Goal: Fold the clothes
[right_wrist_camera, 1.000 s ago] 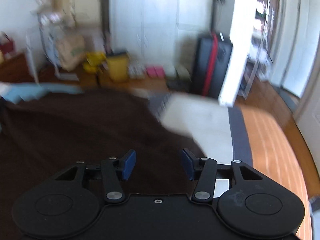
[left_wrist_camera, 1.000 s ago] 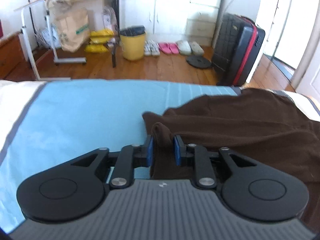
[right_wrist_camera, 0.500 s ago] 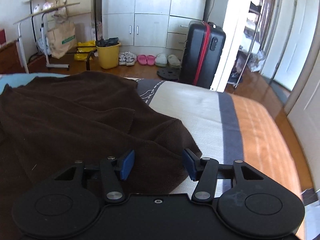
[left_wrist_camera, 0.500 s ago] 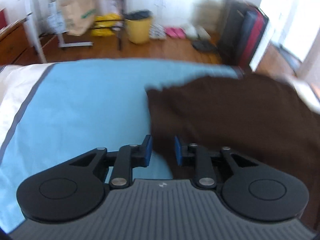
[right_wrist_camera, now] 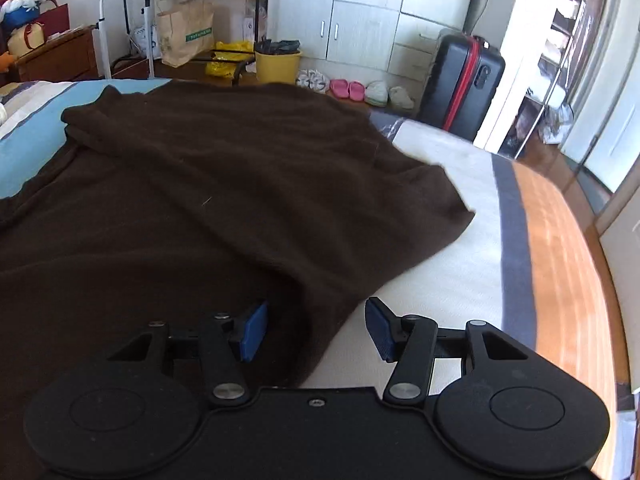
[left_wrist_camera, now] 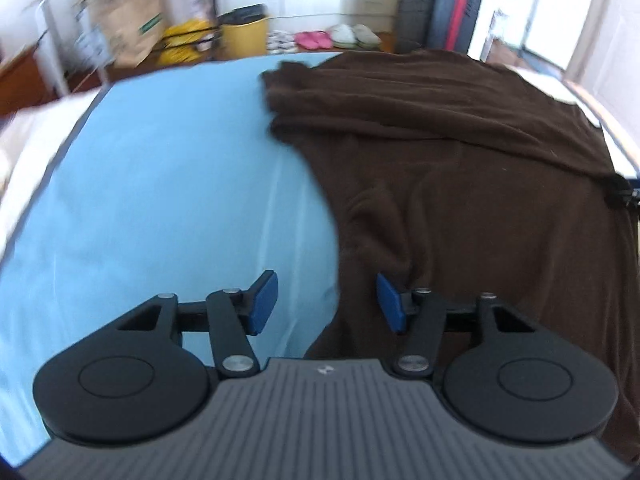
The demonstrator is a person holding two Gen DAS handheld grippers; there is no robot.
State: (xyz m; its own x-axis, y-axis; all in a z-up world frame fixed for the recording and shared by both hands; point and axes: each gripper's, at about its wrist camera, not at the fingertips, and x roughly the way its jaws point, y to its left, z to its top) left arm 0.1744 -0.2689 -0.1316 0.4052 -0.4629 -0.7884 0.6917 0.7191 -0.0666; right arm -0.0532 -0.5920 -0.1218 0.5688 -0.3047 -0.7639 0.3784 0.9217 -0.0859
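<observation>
Both grippers spread wide over a brown garment [right_wrist_camera: 224,184] lying on a bed [left_wrist_camera: 160,184].

The left gripper [left_wrist_camera: 327,303] stands with its jaws far apart and nothing clamped: the garment's left edge runs through the gap, the right pad [left_wrist_camera: 390,304] just against the cloth and the left pad over bare blue sheet. The right gripper [right_wrist_camera: 316,330] is equally wide, straddling the garment's right edge, one pad over cloth and the other over the white stripe of the cover [right_wrist_camera: 460,264]. The garment spreads across the bed's middle to its far edge.
</observation>
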